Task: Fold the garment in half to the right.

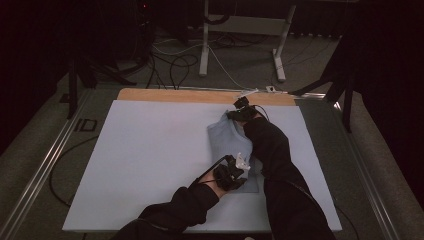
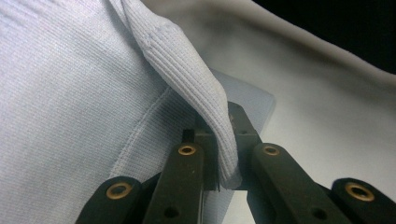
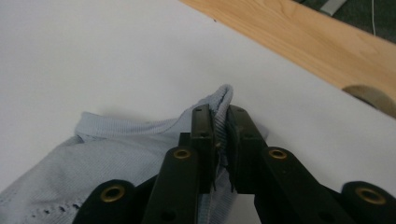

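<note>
**Both tongs pinched on a pale blue garment, stretched between near and far end**

A pale blue knit garment (image 1: pixel 234 145) lies right of centre in the high view, on the white sheet (image 1: pixel 150 160) that covers the bench. It runs from the middle of the frame down toward the lower centre, partly folded on itself.

The left tongs (image 1: pixel 235 172), at the garment's lower end in that view, are closed tight on a ribbed hem; in the left gripper view that ribbed band (image 2: pixel 187 79) rises out of the clamped jaws and arcs to the upper left, lifted clear of the flat cloth beside it. The right tongs (image 1: pixel 240 114), at the garment's upper end near the wooden strip (image 1: pixel 200 95) of the bench, are also clamped: in the right gripper view a ribbed edge (image 3: pixel 223 100) pokes up between the jaws, with the rest of the cloth trailing to the lower left.

Holding opposite ends looks like the way to keep the fabric under control, so it can be pulled straight or folded over without bunching. The dark-sleeved forearms cross the lower frame, the right one lying over part of the cloth.
</note>
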`<act>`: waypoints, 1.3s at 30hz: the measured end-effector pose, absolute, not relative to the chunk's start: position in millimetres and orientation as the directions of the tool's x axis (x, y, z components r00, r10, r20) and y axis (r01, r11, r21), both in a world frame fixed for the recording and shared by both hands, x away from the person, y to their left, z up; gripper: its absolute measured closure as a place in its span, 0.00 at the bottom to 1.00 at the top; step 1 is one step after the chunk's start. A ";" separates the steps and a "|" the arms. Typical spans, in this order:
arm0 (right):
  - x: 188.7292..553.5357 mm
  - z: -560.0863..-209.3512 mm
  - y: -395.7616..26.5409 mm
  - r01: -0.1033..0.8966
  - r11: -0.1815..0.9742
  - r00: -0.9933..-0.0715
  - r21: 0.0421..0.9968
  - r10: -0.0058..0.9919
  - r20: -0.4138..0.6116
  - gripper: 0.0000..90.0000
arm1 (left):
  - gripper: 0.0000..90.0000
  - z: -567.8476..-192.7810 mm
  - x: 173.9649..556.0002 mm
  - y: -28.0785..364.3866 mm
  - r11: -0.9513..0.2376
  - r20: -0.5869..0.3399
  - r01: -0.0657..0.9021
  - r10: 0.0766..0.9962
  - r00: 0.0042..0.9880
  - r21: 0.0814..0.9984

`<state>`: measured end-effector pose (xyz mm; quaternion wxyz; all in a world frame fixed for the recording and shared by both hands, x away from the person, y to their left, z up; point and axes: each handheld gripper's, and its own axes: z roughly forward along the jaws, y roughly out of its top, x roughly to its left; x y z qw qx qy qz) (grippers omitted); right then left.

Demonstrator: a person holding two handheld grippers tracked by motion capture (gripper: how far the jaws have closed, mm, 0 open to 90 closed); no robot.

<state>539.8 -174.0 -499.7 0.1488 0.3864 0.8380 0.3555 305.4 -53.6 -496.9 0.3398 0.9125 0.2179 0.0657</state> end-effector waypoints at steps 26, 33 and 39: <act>521.0 -469.4 -198.4 0.544 0.398 -0.651 0.739 0.755 0.072 0.17 | 0.96 -502.6 308.2 -60.2 -0.687 -0.040 0.360 0.435 0.900 0.631; 505.5 -453.2 -205.7 0.525 0.379 -0.647 0.762 0.759 0.068 0.15 | 0.96 -503.4 310.0 -71.2 -0.705 -0.054 0.362 0.419 0.907 0.610; 500.5 -447.7 -207.7 0.514 0.365 -0.648 0.776 0.758 0.073 0.15 | 0.92 -507.7 308.7 -83.6 -0.696 -0.090 0.374 0.409 0.908 0.613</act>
